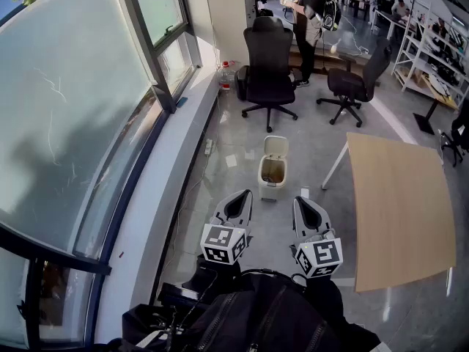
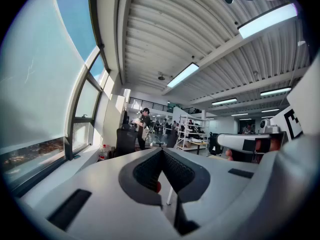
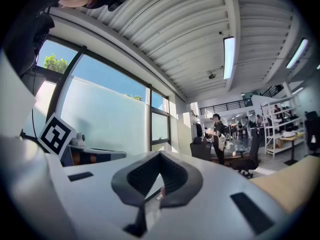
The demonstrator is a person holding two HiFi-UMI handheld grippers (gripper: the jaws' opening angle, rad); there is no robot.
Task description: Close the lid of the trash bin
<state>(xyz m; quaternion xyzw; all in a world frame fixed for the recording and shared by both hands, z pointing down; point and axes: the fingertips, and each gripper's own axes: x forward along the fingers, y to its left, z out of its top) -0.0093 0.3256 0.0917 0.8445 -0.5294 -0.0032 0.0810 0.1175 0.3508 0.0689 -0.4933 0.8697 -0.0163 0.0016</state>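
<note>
A small white trash bin [image 1: 272,174] stands on the grey floor, its lid [image 1: 275,147] tipped up and back, the inside showing. My left gripper [image 1: 241,196] and right gripper [image 1: 301,201] hover side by side nearer to me than the bin, both apart from it and pointing toward it. Each has its jaws closed together with nothing held. The bin does not appear in either gripper view: the left gripper [image 2: 161,153] and right gripper [image 3: 160,155] look level across the office, jaws meeting at the tips.
A wooden table [image 1: 399,211] stands to the bin's right. A long window ledge [image 1: 165,196] runs along the left. Two black office chairs [image 1: 269,64] [image 1: 355,83] stand beyond the bin, and a person [image 1: 311,20] stands farther back. A black bag [image 1: 256,317] lies at the bottom edge.
</note>
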